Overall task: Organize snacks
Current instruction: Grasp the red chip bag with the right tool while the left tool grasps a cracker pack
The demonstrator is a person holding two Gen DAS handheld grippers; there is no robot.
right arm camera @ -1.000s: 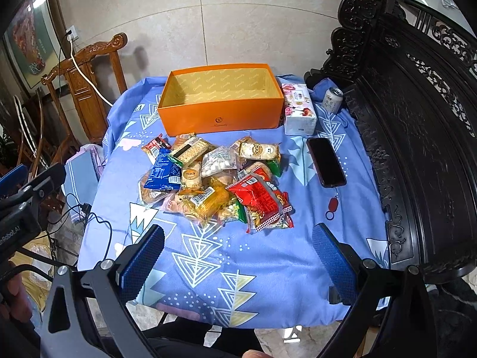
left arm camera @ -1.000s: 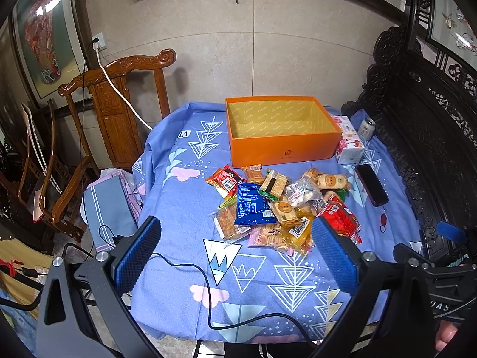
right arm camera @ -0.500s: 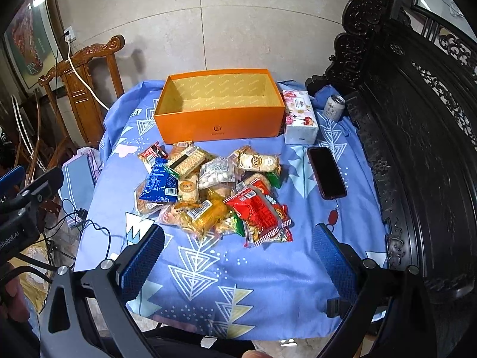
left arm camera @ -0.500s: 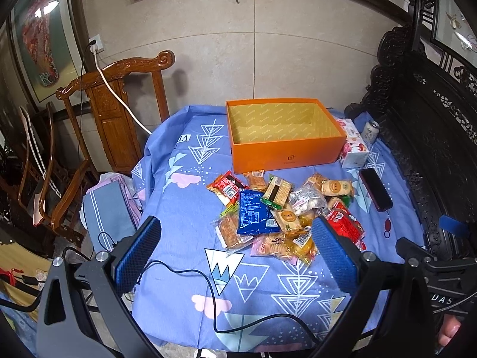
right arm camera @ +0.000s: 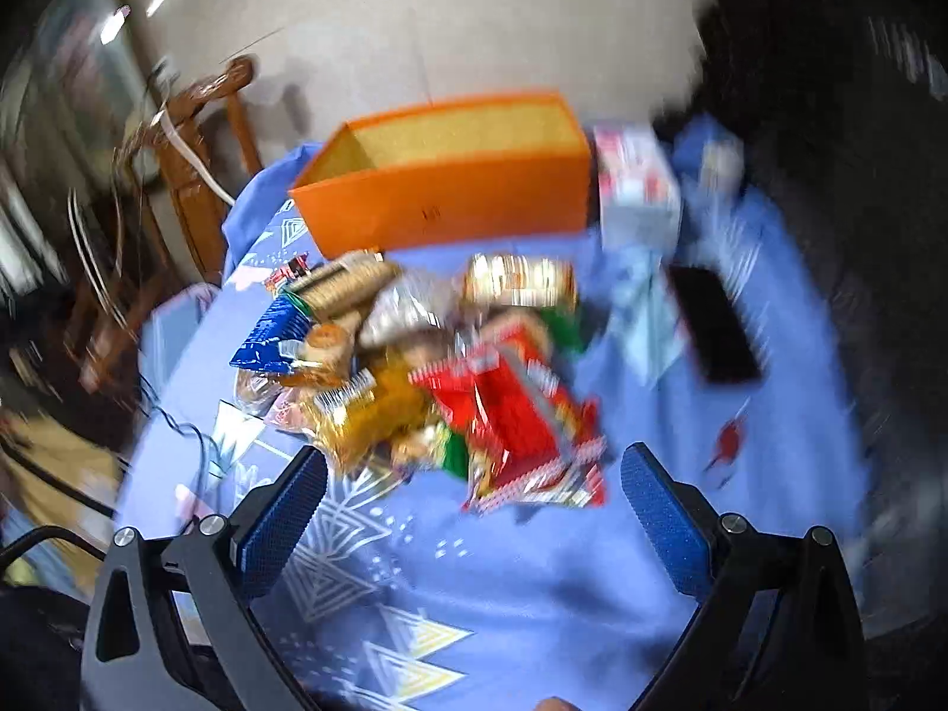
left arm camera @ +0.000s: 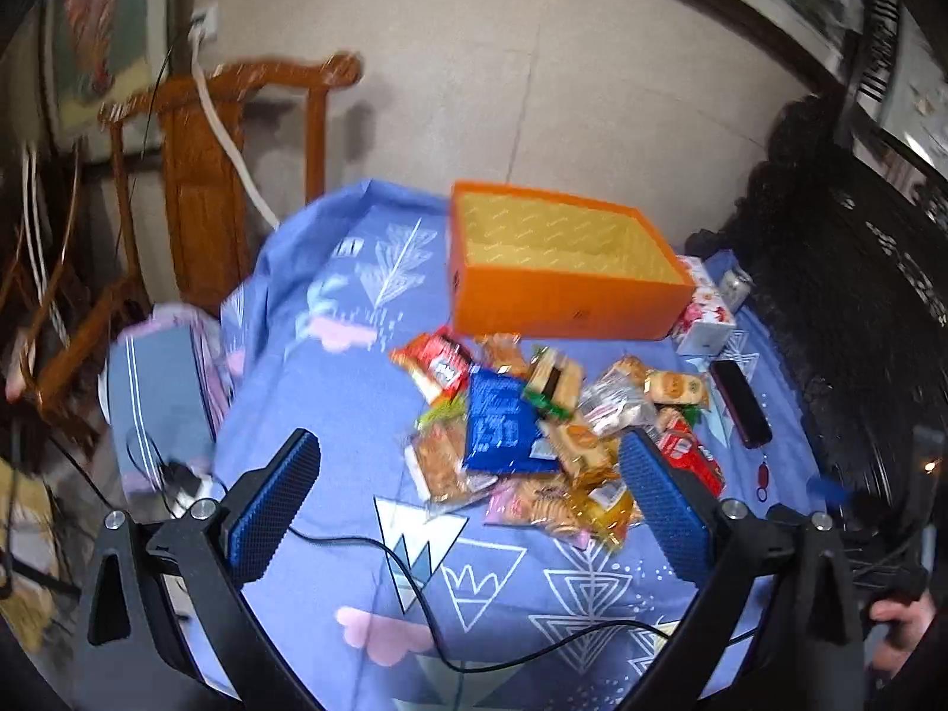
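Note:
A pile of wrapped snacks lies mid-table on a blue patterned cloth [left arm camera: 332, 391]. In it are a blue packet [left arm camera: 503, 426], a red packet [right arm camera: 515, 415], a gold packet [right arm camera: 367, 415] and several biscuit packs. Behind the pile stands an empty orange box [left arm camera: 563, 296], also blurred in the right wrist view [right arm camera: 450, 195]. My left gripper [left arm camera: 468, 492] hovers open just short of the pile's near edge, nothing between its blue pads. My right gripper [right arm camera: 474, 503] is open too, close in front of the red packet. Both views are motion-blurred.
A tissue box [left arm camera: 705, 320] and a can [left arm camera: 734, 284] stand right of the orange box. A black phone [right arm camera: 717, 332] with a red tag lies at the right. Carved dark furniture [left arm camera: 859, 296] lines the right side; a wooden chair [left arm camera: 207, 189] stands left. A black cable [left arm camera: 426, 592] crosses the cloth.
Both grippers have moved forward and down toward the snack pile, which now looks larger. The right view has tilted and blurred. Both grippers remain open.

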